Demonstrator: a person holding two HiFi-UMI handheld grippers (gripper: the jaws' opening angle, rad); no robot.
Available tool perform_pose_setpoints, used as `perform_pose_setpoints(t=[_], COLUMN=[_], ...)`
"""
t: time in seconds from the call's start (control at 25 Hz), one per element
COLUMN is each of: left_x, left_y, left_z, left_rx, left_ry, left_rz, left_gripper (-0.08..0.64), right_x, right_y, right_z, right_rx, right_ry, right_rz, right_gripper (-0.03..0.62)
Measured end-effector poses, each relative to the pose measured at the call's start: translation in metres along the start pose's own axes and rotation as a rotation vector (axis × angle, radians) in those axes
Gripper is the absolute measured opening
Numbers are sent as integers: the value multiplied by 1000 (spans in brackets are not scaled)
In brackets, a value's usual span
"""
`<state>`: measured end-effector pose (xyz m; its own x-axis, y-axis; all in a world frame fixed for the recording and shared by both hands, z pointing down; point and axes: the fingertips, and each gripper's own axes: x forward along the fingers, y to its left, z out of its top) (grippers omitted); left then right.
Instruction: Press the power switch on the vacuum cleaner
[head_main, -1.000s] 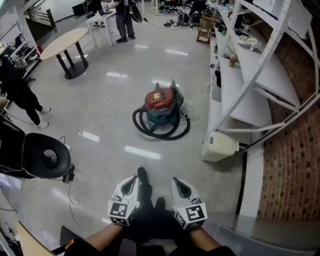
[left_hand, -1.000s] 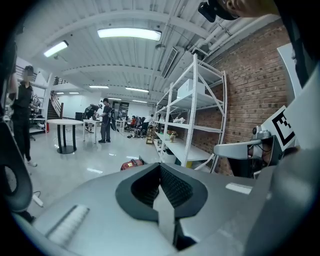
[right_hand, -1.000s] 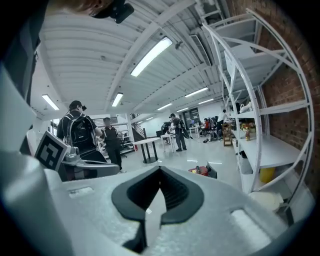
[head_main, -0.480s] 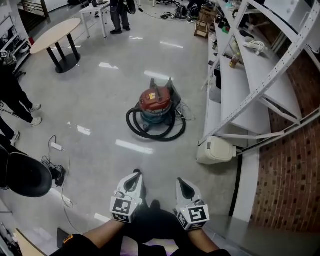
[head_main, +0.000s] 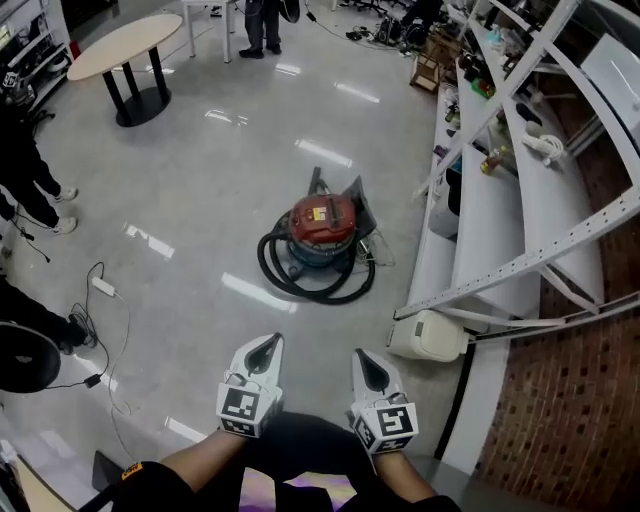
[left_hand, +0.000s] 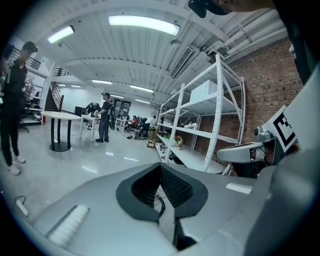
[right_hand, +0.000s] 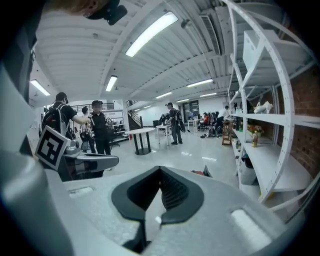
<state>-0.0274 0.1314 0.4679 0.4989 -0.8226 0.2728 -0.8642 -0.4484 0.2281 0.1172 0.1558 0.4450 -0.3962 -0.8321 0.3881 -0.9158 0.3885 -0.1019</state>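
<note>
Compared with a second ago, the view is swinging a bit to the right, so the black round seat at the left is sliding almost out of sight, while both tongs are staying low in front of the person. So, the red-lidded vacuum cleaner with the teal drum is sitting on the glossy grey floor, well ahead of the person, with its thick black hose looping around its base. Nobody is touching it.

The left gripper and right gripper are hanging side by side near the person's body, well apart from the vacuum, both pointing roughly its way. Each one is clenched with nothing between its jaws.

Off to the right, a white metal shelving rack is running along the brick wall, with a white plastic bin lying at its foot. A round beige table is standing far back left.
</note>
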Motion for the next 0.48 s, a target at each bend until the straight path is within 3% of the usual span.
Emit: perform_pose_setpoints(t=[0.48], left_x=[35], left_y=[85], left_z=[59], left_rx=[-16], left_ry=[-107], left_rz=[41], left_gripper=[15], right_x=[84], right_y=[18], right_z=[57], right_rx=[-74], right_ry=[-26], right_rz=[13], right_gripper=[-8])
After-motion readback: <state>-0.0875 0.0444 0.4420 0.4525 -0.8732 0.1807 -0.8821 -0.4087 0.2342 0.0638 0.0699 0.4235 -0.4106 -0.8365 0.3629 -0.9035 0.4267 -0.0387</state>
